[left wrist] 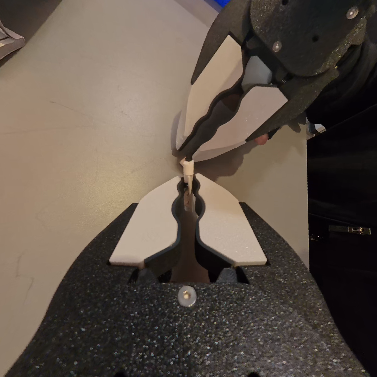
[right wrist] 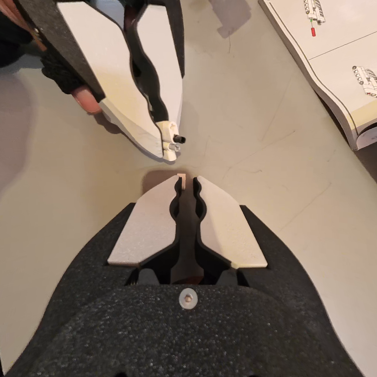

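Observation:
My left gripper (left wrist: 188, 179) is shut on a small white building-toy piece (left wrist: 187, 168) that sticks out past its fingertips. In the right wrist view this piece (right wrist: 168, 130) carries a black pin (right wrist: 179, 140) and a grey pin (right wrist: 173, 147) pointing out of the left gripper (right wrist: 170, 142). My right gripper (right wrist: 186, 177) stands open just in front of that piece. A small beige piece (right wrist: 182, 181) lies against its left pad, with a gap to the right pad. In the left wrist view the right gripper (left wrist: 186, 155) comes down from the upper right to the top of the white piece.
Both grippers hang over a pale table (left wrist: 81, 122). An open instruction booklet (right wrist: 326, 61) lies at the right. The table's edge (left wrist: 307, 204) runs down the right, with dark clothing beyond. A person's fingertip (right wrist: 87, 104) shows behind the left gripper. Left and right tips are no more than a few centimetres apart.

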Demonstrator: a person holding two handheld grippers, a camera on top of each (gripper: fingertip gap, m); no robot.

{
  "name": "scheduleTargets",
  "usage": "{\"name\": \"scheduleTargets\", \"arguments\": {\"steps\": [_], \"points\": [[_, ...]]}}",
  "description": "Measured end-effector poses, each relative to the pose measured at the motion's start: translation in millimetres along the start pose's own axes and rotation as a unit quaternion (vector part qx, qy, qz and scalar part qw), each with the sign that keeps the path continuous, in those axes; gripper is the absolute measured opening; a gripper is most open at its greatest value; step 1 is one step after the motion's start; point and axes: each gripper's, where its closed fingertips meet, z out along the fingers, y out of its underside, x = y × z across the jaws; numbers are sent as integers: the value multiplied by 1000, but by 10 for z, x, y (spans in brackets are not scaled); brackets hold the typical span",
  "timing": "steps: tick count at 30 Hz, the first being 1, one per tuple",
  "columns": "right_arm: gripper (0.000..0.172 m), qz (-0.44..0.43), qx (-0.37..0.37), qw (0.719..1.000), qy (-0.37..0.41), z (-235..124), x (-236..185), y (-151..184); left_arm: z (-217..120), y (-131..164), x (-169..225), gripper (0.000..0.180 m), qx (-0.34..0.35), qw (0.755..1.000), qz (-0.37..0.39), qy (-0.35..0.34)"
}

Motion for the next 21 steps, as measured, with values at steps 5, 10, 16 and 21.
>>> {"name": "scheduleTargets", "arguments": {"steps": [5, 10, 16, 21], "points": [[10, -18, -4, 1000, 10, -9, -34, 10, 0, -1, 0, 7, 0, 1000, 0, 2], [11, -31, -8, 999, 13, -16, -90, 17, 0, -1, -3, 7, 1, 1000, -2, 3], [13, -23, -2, 1000, 3, -32, -113, 1, -1, 0, -4, 7, 1, 1000, -1, 4], [12, -21, -4, 1000, 4, -14, -106, 19, -2, 1, -2, 7, 1, 1000, -1, 4]]}}
